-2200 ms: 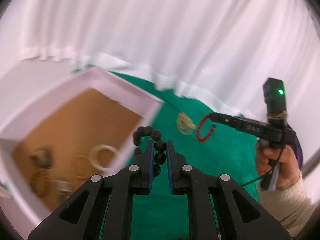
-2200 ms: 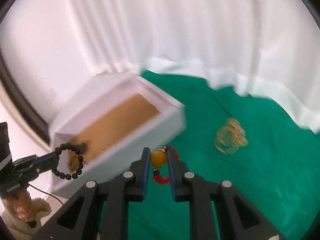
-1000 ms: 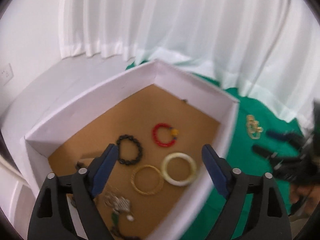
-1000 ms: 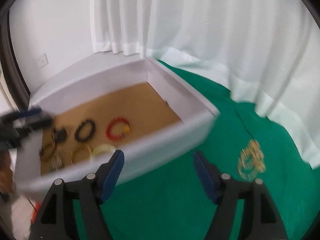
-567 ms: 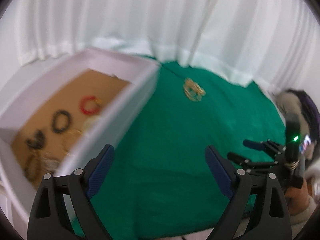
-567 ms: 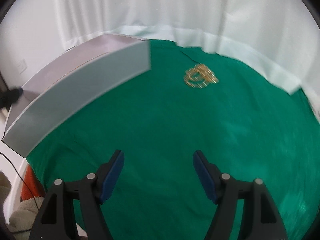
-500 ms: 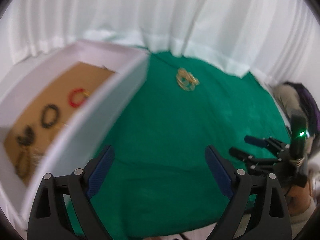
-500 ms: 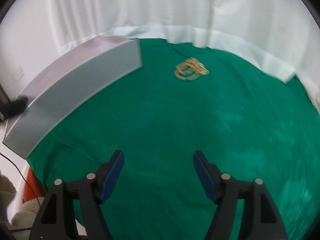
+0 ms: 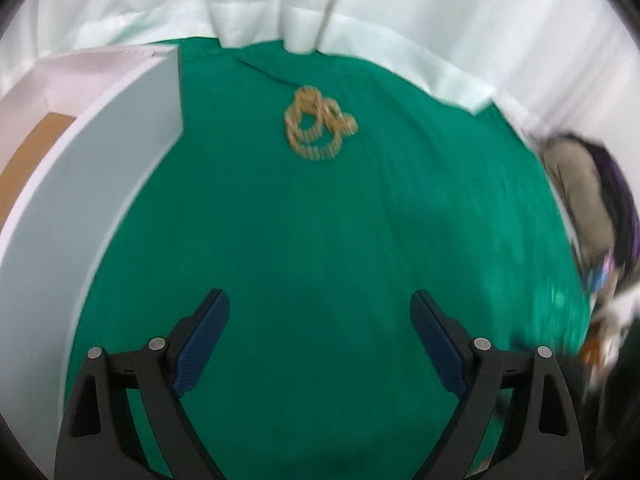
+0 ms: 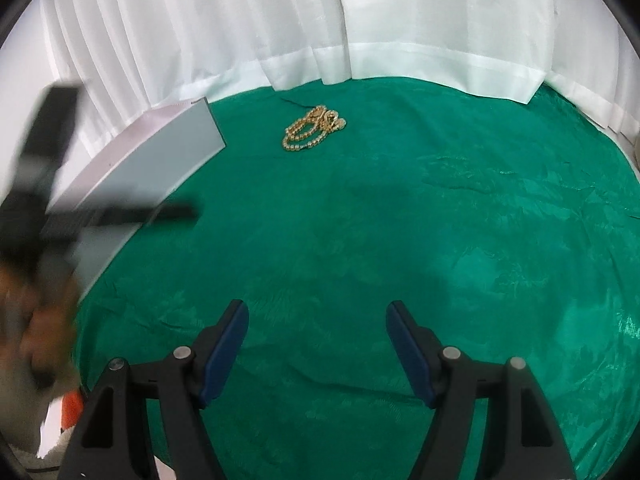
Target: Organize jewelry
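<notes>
Necklace (image 10: pixel 312 129), a gold beaded one, lies in a loose heap on the green cloth (image 10: pixel 400 240) towards the far edge, just short of the white curtain (image 10: pixel 360 20) hem. It looks like the last piece out on the cloth. Near it, on its left, stands the white box (image 9: pixel 100 168); from the left wrist view only a sliver of its brown floor shows, so what is inside I cannot tell from here.

Both claws are well apart from the necklace and neither holds anything. The left gripper (image 9: pixel 320 332) has its jaws spread wide over bare cloth, and the right gripper (image 10: pixel 318 334) is spread too, a little less. In the right wrist view the left one crosses in front of the box as a dark blur, with the person's hand under it.

My guess is that one of them goes for the necklace next, and that is where it could go wrong. A heap of loose strands gives the pads little to bite: they may catch a single loop, and the rest trails, snags on the box wall or slips free on the way over. Coming down too low could also pinch the cloth and drag it. With both claws aimed the same way, they might bump each other
</notes>
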A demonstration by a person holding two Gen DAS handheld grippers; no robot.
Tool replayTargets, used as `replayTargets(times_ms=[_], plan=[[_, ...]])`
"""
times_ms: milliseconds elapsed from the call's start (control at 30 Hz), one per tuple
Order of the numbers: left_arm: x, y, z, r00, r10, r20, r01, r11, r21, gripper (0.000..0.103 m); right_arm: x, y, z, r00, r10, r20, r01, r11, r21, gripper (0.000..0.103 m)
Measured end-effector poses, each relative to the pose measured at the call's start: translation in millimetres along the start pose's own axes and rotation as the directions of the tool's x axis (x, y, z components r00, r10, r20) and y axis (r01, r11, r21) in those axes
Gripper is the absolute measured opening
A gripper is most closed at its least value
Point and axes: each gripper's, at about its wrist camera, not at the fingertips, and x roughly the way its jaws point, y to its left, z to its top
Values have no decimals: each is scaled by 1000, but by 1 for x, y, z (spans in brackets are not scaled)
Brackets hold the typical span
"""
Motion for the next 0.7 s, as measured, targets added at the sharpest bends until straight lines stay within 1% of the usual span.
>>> replayTargets(times_ms=[67, 133, 233, 267, 300, 333, 400, 433, 533, 567, 600, 633, 667, 700], plan=[[19, 9, 34, 1000, 2, 19, -1, 999, -48, 92, -3, -5, -1, 1000, 4, 12, -5, 1000, 7, 73], [40, 14, 71, 999, 29, 32, -27, 997, -73, 91, -6, -14, -3, 1000, 6, 16, -7, 1000, 22, 73], [69, 14, 109, 999, 39, 9, -38, 997, -74, 90, -8, -30, -3, 1000, 7, 14, -8, 998, 55, 73], [80, 12, 119, 999, 41, -4, -41, 997, -69, 89, -8, -35, -3, 1000, 7, 14, -8, 998, 64, 73], [88, 11, 125, 998, 59, -9, -60, 996, -66, 85, -8, -41, -3, 1000, 7, 15, -8, 997, 76, 73], [99, 9, 132, 995, 97, -16, -97, 993, -60, 85, -8, -46, -3, 1000, 7, 15, -8, 996, 86, 73], [115, 7, 137, 988, 150, -27, -151, 987, -49, 83, -9, -57, -4, 1000, 5, 16, -6, 994, 112, 73], [124, 6, 137, 981, 189, -33, -190, 981, -41, 83, -10, -62, -4, 1000, 3, 19, -6, 993, 121, 73], [141, 3, 135, 966, 256, -32, -256, 967, -6, 79, -14, -74, -6, 1000, -2, 24, -2, 990, 144, 73], [146, 0, 132, 960, 280, -33, -279, 960, 12, 74, -15, -76, -6, 1000, -5, 27, 1, 989, 149, 73], [150, 0, 130, 953, 302, -30, -302, 953, 25, 71, -16, -79, -7, 1000, -7, 30, 3, 988, 154, 73], [149, -3, 127, 948, 319, 4, -319, 947, 37, 70, -17, -80, -7, 999, -8, 33, 3, 988, 156, 73], [149, -6, 125, 946, 323, 26, -323, 945, 47, 62, -18, -82, -7, 999, -10, 35, 4, 987, 158, 73], [148, -9, 122, 947, 318, 44, -320, 946, 57, 49, -19, -83, -7, 999, -12, 37, 6, 987, 159, 73]])
